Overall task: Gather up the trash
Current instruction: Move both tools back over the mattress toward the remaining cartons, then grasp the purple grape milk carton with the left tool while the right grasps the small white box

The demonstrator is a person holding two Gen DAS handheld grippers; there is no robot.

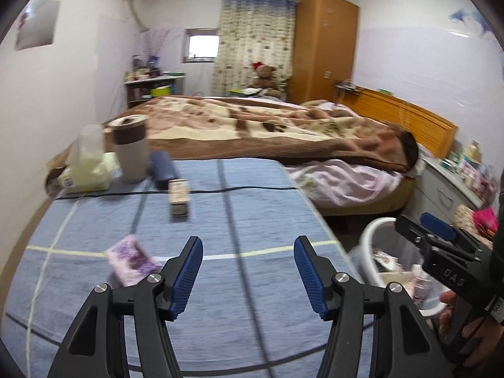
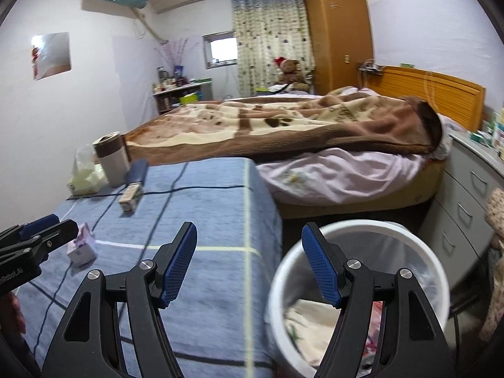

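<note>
— Left claw (image 1: 247,275) first: how do its jaws stand?

— Parted, nothing between the blue pads, above the blue checked cloth on the surface (image 1: 201,315). A small purple packet (image 1: 132,260) lies just left of its left finger.

— Anything else lying about?

— Further back, a tissue pack (image 1: 86,170), a brown-lidded tumbler (image 1: 130,148), a dark blue case (image 1: 162,168) and a small cardboard box (image 1: 179,193) stand close together at the far left corner.

— And the right claw (image 2: 249,266)?

— Also parted and empty, hanging over the surface's right edge. Its right finger sits over the rim of the white bin (image 2: 438,271), which stands on the floor beside the surface, with crumpled paper and wrappers inside.

— Beyond that?

— A bed (image 2: 330,170) with a brown blanket.
</note>
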